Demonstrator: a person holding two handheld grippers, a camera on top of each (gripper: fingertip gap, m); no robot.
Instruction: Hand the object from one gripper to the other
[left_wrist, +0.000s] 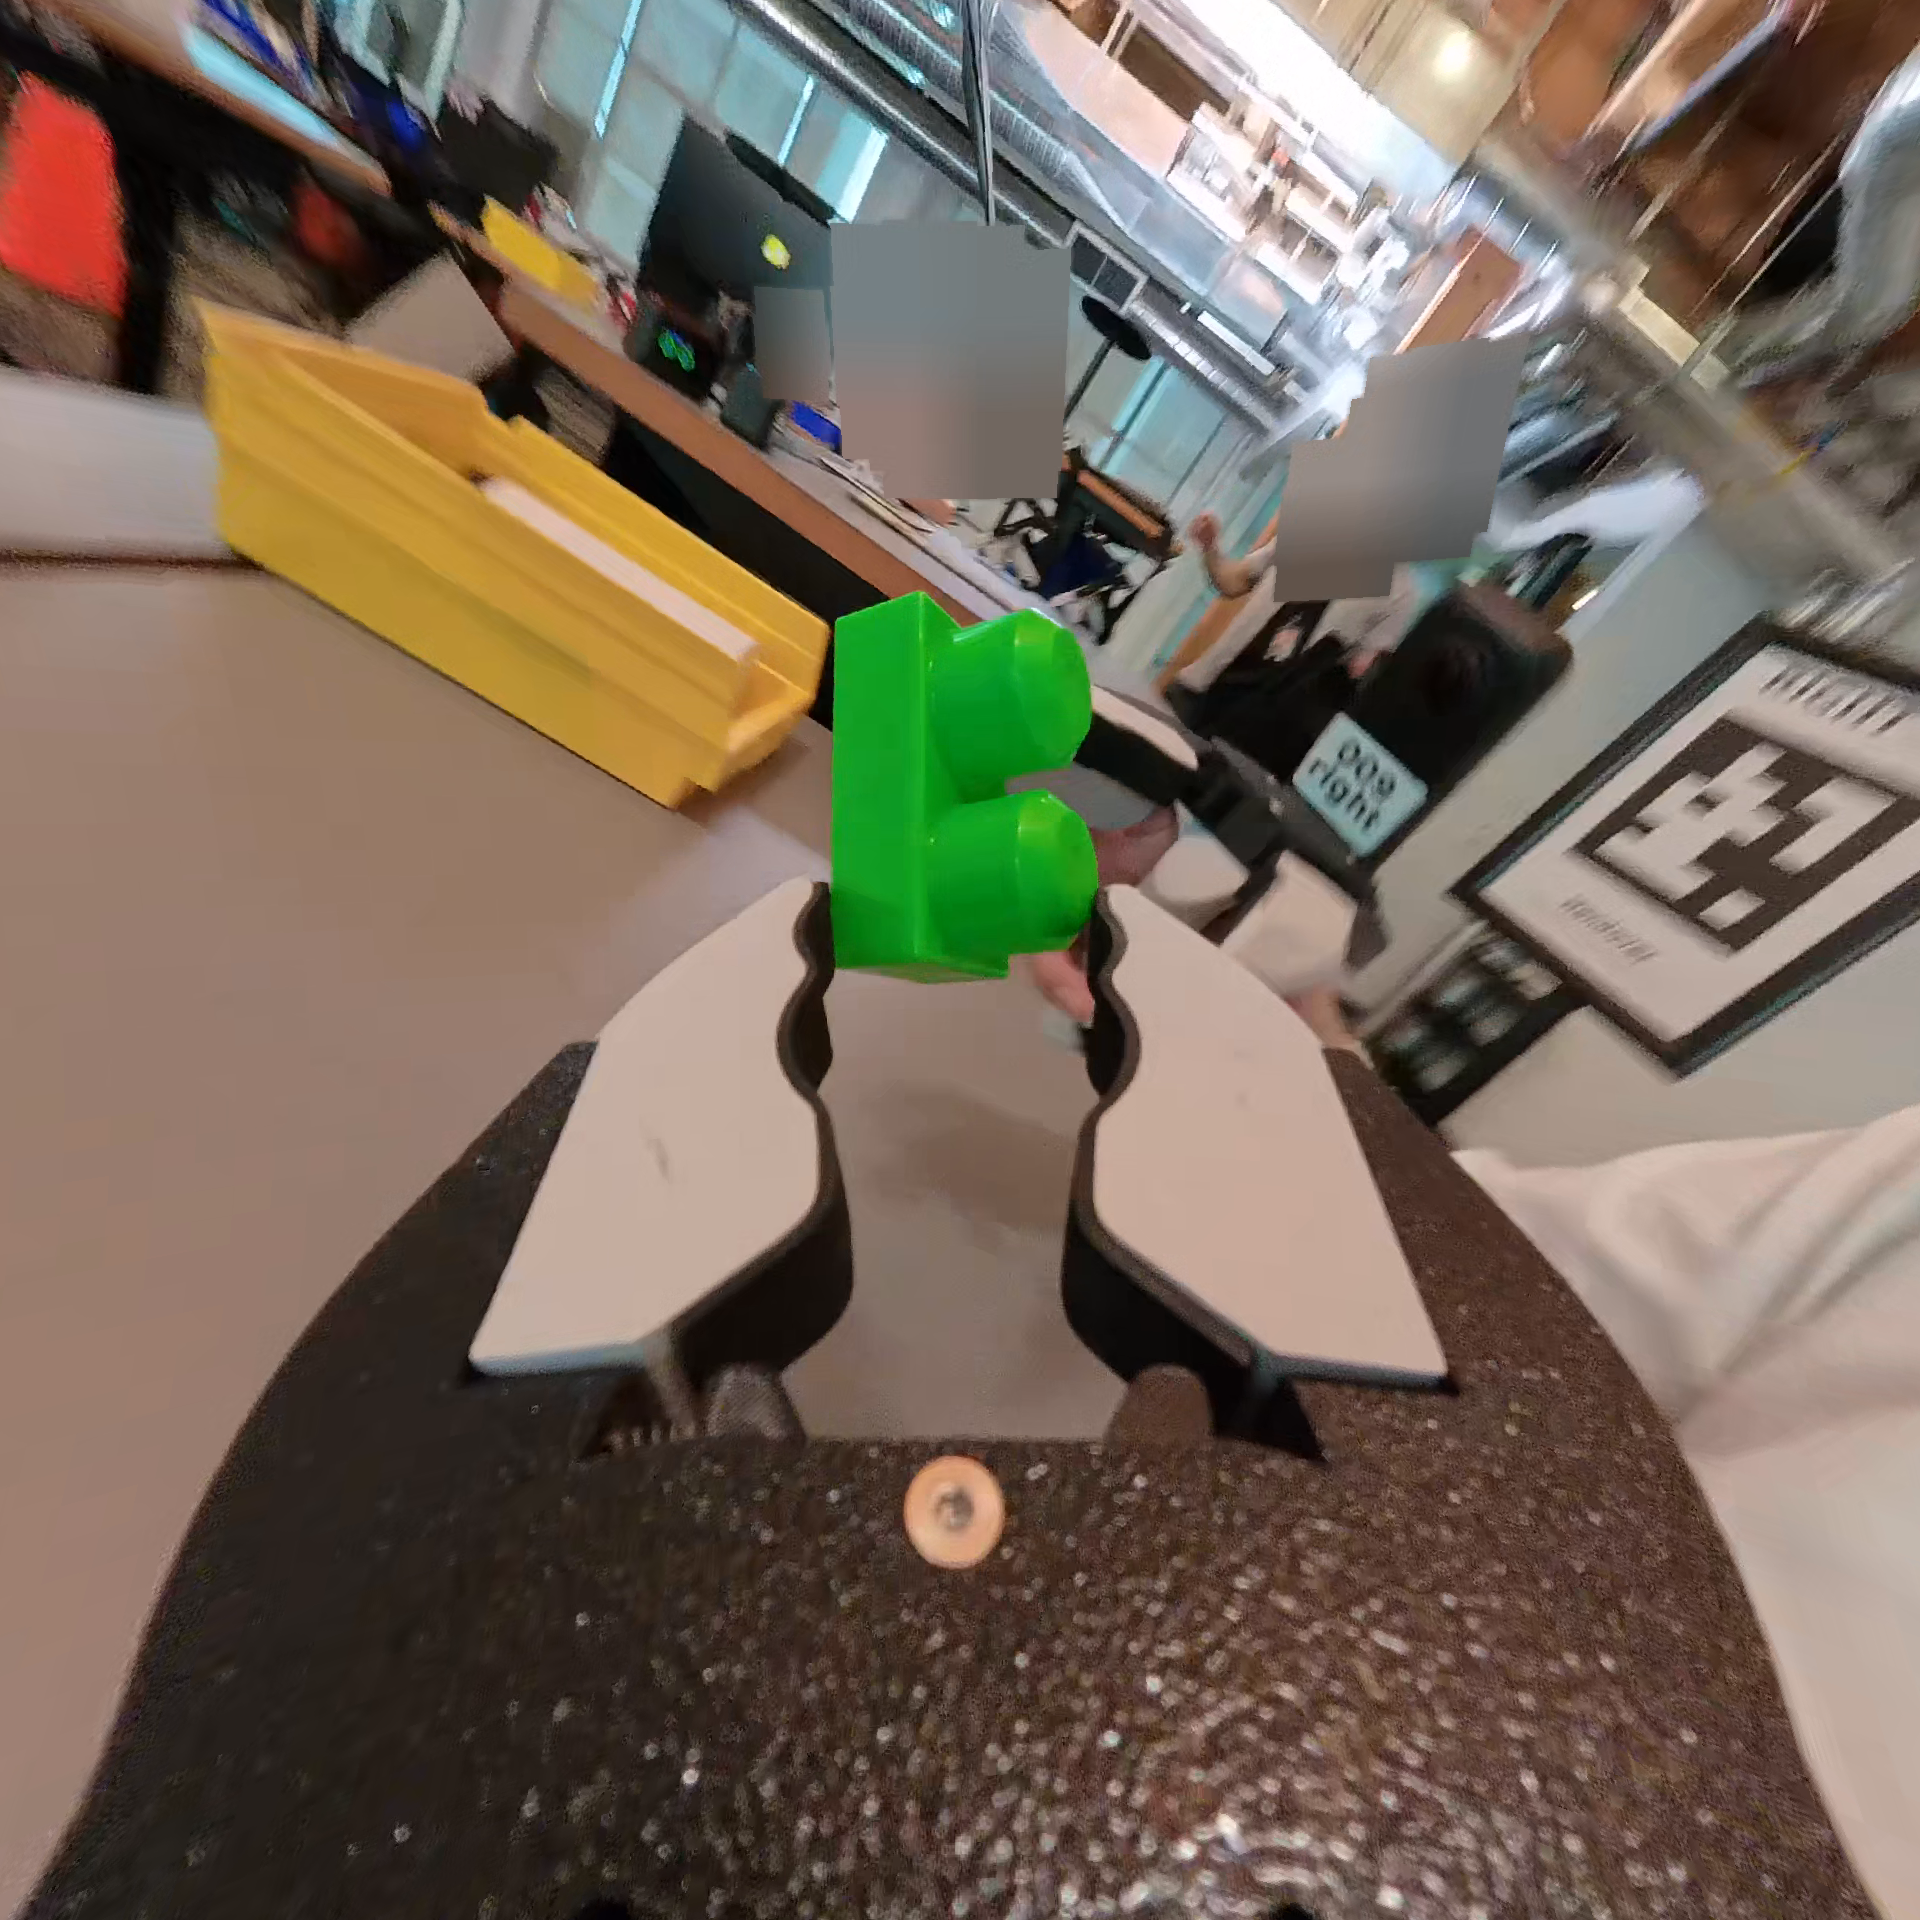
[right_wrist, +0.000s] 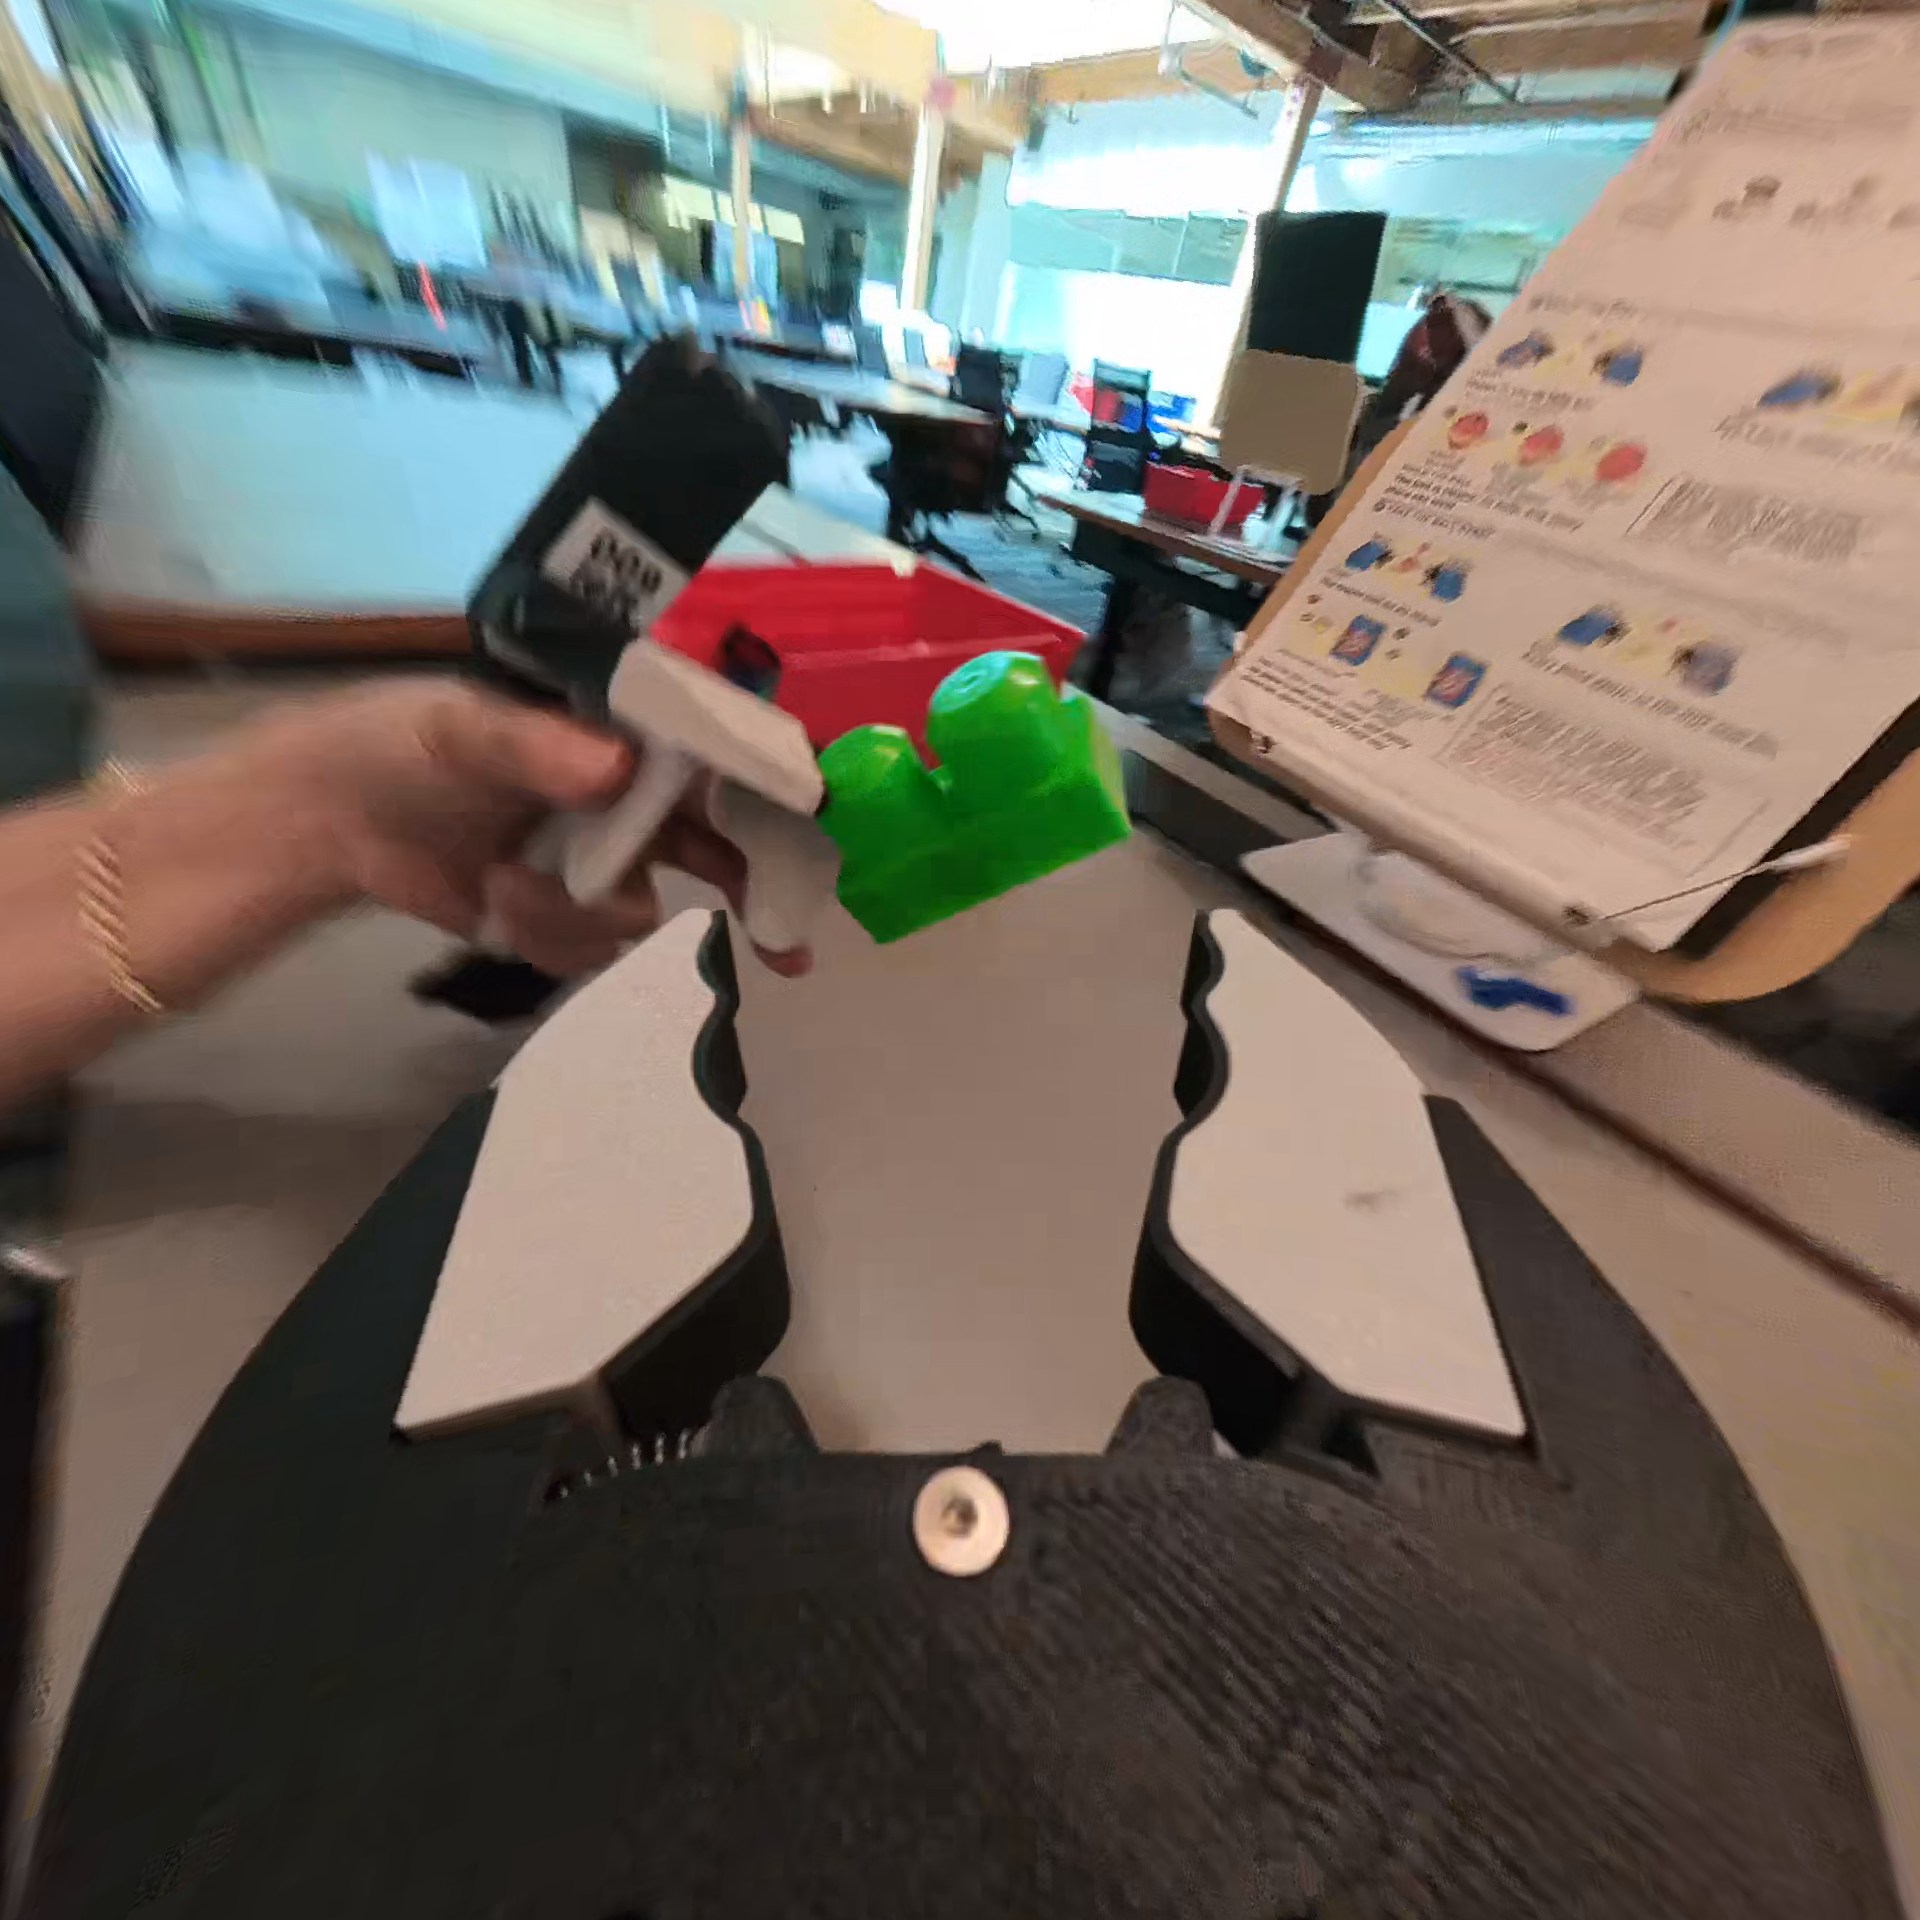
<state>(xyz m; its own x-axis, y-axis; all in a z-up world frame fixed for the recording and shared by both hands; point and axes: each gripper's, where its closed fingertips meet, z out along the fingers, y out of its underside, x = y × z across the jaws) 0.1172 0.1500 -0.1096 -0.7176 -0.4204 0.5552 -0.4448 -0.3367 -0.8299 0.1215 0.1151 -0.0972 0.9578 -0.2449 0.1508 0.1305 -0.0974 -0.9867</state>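
1. Green two-stud toy brick (right_wrist: 971, 795) clamped at one end in left tool (left_wrist: 961, 935), held aloft over the tabletop (right_wrist: 966, 1143).
2. Right tool (right_wrist: 961, 971) spread wide, empty, just below the brick.
3. Brick's free end angled right and upward from the left tool, lying just ahead of the right tool's gap.

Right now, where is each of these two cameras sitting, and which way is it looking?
Left wrist view: rides on the left tongs, looking along their fingers at the green block they pinch; a yellow bin sits behind.
Right wrist view: rides on the open right tongs, facing the left tongs, the hand holding them, and a red bin.
Shared: both see the green block and the tabletop.
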